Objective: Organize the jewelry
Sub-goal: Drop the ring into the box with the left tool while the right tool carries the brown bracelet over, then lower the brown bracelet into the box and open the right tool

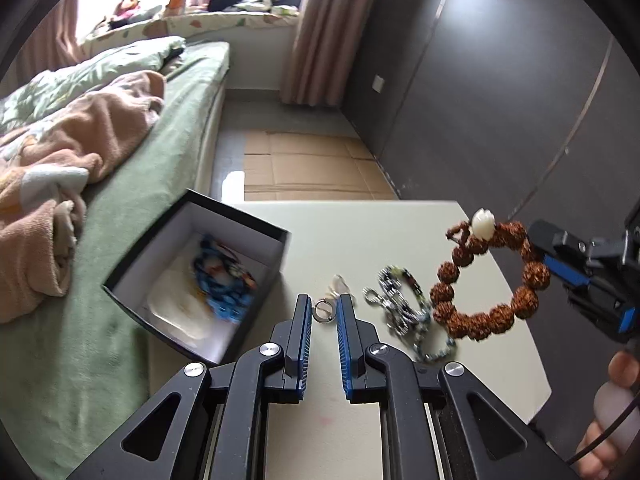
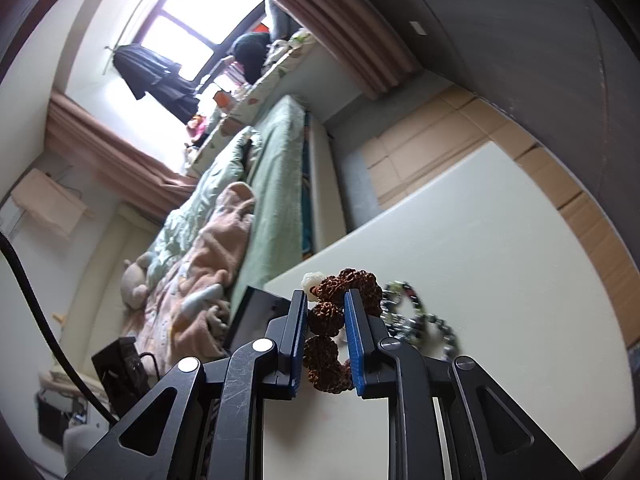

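My right gripper [image 2: 326, 300] is shut on a brown bead bracelet [image 2: 326, 316] with a white bead and holds it above the cream table; in the left wrist view the bracelet [image 1: 490, 280] hangs from that gripper [image 1: 538, 242]. My left gripper [image 1: 324, 304] is open and empty, its fingers either side of a small silver ring [image 1: 323, 311] on the table. A silver chain [image 1: 394, 300] and a grey bead bracelet [image 1: 434, 348] lie just right of it. A black box [image 1: 280, 236] with a white inside stands at the table's left edge and holds blue jewelry [image 1: 226, 280].
The cream table [image 1: 360, 232] ends close to the right of the jewelry. A bed [image 1: 172, 148] with green sheet and blankets lies left of the box. Flattened cardboard [image 1: 304, 164] covers the floor beyond. A dark wardrobe [image 1: 500, 80] stands at the right.
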### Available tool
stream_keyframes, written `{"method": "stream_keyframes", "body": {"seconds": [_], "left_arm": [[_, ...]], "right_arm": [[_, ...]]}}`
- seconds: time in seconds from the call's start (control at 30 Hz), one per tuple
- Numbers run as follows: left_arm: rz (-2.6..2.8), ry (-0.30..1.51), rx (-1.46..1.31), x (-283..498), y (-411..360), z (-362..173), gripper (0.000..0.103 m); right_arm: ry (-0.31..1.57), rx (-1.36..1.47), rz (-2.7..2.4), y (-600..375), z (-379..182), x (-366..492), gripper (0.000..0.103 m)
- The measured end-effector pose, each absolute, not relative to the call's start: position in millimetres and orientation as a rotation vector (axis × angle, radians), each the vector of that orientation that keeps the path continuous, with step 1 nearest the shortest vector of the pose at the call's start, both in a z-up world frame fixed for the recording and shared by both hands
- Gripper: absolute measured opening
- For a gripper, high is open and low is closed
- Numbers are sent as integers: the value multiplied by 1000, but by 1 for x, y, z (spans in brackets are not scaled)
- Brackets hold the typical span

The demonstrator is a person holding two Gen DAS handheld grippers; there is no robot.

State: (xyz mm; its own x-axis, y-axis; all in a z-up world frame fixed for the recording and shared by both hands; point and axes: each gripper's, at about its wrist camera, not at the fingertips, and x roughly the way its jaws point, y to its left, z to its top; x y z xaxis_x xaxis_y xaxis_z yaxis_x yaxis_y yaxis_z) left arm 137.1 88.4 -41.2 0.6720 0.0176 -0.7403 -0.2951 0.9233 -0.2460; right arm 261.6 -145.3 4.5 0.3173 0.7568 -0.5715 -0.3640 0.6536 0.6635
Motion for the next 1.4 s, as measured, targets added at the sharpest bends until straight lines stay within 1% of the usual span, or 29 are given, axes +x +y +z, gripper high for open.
{"method": "stream_keyframes", "body": {"seconds": [0.4,0.47,0.6,0.63,0.67,0.7,0.73,0.77,0.8,1.4], "left_arm": [[275,775,-495,130,151,-38,13],[258,763,-563,130,161,-38,14],[242,793,-634,133,171,-41,14],[249,793,-639,133,173,-41,17],[256,795,-638,134,174,-40,27],[263,794,-639,134,175,-39,33],[265,779,-646,132,176,-38,44],[266,767,-652,131,177,-36,51],[272,753,-658,129,178,-35,52],[348,695,-755,105,216,-29,52]], "right_arm": [[967,465,890,-107,8,256,20],[969,462,906,-100,7,254,20],[978,468,935,-87,4,253,20],[980,472,941,-85,4,253,20],[983,480,951,-81,3,252,20],[985,485,958,-78,1,252,20],[986,485,963,-75,1,252,20],[986,484,967,-72,1,252,20],[985,482,970,-68,0,251,20],[995,513,1054,14,-15,251,20]]}}
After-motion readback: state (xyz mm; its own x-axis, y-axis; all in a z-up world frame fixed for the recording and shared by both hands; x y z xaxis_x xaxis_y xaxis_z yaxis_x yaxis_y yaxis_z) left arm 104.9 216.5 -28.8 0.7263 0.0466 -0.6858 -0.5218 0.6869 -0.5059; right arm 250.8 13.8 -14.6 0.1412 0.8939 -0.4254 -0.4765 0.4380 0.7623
